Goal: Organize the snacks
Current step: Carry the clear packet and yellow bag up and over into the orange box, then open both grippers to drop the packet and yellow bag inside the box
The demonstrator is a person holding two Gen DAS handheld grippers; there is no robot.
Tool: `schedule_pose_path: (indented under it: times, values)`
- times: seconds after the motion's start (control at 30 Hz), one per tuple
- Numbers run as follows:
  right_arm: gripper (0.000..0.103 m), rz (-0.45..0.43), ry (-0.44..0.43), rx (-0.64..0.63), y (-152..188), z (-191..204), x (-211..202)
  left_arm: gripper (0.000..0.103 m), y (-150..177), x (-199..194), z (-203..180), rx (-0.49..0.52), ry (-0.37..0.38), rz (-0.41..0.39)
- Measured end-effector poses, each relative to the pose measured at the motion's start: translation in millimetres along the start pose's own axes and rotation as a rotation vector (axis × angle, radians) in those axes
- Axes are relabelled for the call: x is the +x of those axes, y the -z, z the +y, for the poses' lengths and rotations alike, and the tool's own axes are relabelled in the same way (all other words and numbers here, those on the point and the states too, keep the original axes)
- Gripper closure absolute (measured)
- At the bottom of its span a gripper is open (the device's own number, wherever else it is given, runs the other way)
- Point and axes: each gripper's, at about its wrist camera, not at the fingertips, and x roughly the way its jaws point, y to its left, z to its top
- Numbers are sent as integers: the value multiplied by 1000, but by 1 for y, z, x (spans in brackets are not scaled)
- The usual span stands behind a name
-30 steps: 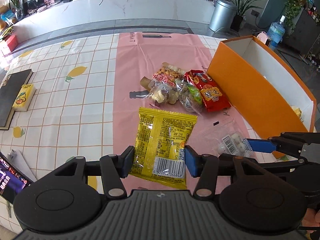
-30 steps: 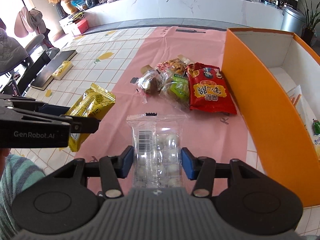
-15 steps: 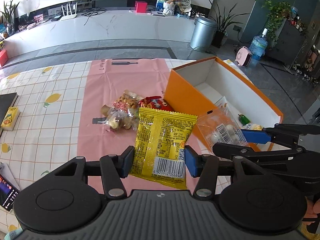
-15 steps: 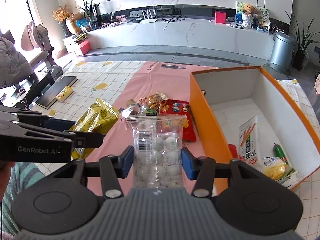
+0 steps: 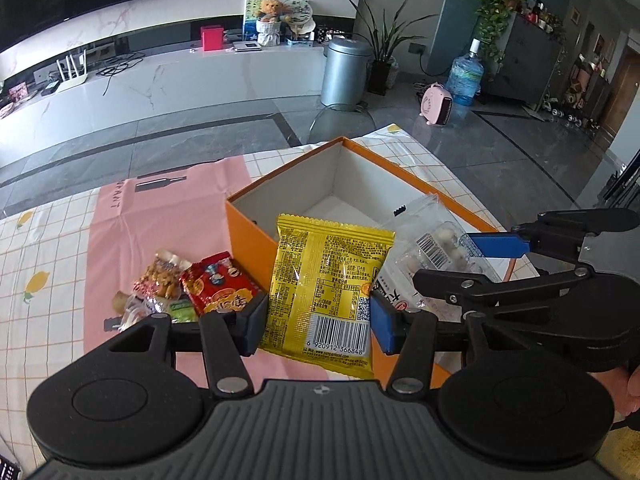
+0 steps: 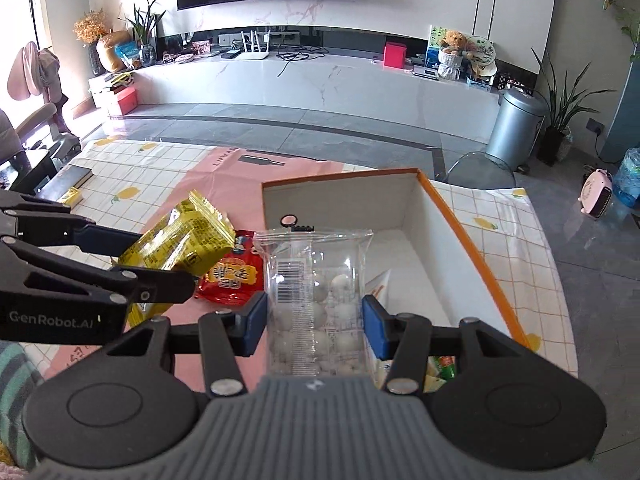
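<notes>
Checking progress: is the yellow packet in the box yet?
No. The left gripper holds the yellow packet above the orange box.

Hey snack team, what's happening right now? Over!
Left gripper shut on yellow packet. Right gripper shut on clear bag. Both near orange box. Nothing blocking.

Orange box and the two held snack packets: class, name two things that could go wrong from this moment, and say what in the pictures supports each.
1. The left gripper holds the yellow packet near the orange box wall; released early, it could land outside.
2. The right gripper with the clear packet sits close beside the left, so the two may collide.
</notes>
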Motion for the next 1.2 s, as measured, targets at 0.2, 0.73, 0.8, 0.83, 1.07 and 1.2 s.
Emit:
schedule_pose_path:
  times: [0.2, 0.73, 0.8, 0.83, 1.07, 1.2]
  values:
    - [54, 32, 42, -40, -6, -26, 20, 43, -20, 26, -22, 63, 11, 17]
    - [54, 134, 46, -204, -9, -66, 102, 43, -36, 114, -34, 204, -18, 141]
    - [54, 140, 41, -211, -11, -68, 110, 43, -36, 122, -32, 216, -33, 151]
    - [54, 144, 38, -213, -12, -70, 114, 43, -37, 126, -32, 221, -37, 158]
    - [54, 181, 32, -243, -13, -74, 140, 43, -36, 151, -26, 248, -65, 202]
    - [54, 202, 34, -246, -11, -76, 150, 43, -35, 160, -26, 272, -70, 220]
